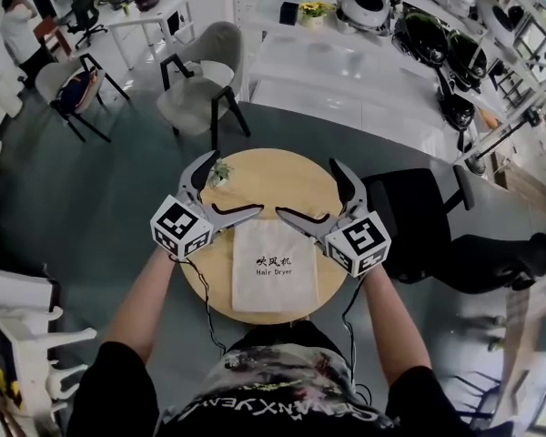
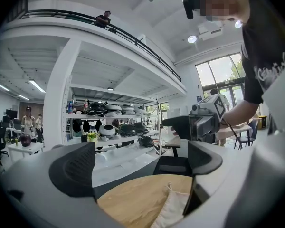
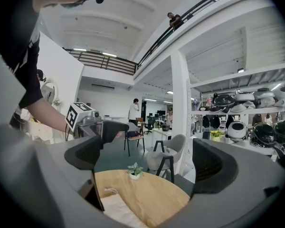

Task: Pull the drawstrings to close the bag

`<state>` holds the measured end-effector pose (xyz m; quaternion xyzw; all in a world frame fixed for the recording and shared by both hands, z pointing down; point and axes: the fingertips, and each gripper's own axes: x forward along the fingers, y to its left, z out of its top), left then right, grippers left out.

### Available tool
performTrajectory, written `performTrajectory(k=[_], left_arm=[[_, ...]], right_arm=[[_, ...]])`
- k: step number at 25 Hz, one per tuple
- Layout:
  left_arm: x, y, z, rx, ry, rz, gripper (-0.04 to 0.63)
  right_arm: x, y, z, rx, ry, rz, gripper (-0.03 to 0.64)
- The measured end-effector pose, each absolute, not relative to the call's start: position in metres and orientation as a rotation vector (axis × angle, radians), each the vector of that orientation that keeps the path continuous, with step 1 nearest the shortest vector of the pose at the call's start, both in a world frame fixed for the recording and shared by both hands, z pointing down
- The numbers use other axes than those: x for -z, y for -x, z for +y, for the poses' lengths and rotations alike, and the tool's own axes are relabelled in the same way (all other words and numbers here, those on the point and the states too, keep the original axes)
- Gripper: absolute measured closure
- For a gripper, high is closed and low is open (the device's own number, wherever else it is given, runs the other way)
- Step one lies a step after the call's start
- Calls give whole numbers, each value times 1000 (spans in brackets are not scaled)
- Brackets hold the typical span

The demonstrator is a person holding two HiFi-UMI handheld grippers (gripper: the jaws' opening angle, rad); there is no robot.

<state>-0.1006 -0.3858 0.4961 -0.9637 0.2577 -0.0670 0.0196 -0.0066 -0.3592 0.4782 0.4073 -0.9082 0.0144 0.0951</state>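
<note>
**Drawstring bag and grippers.** One cream drawstring bag (image 1: 275, 267) is lying flat on the round wooden table (image 1: 273, 176), at the edge nearest the person, with its mouth end pointing away from them. Two lines of black print are being displayed on its face: Chinese characters above the words "Hair Dryer". A short loop of cord (image 3: 107, 192) is showing at the mouth end.

The left gripper (image 1: 234, 184) and the right gripper (image 1: 307, 188) are being held over the mouth end of the bag, one at each top corner. Their inner jaw tips are pointing toward each other without meeting. The jaws of both are being held wide apart, and nothing is being gripped between them. Through each gap only the tabletop and a corner of the bag are being seen. Whether a lower jaw tip is touching the cloth cannot be told. One black-and-white marker cube is being carried on each gripper.

One small potted plant (image 1: 220, 173) is standing on the far left of the table. One grey chair (image 1: 205, 89) is standing beyond the table, and one black chair (image 1: 419, 212) just beside it at the right.
</note>
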Motion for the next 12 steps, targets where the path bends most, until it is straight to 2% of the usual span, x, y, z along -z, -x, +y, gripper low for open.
performTrajectory(k=[12], left_arm=[[-500,77,-404,284,2941,889,8]], right_arm=[[-486,-24,-382,-67,-1116,-2730,31]])
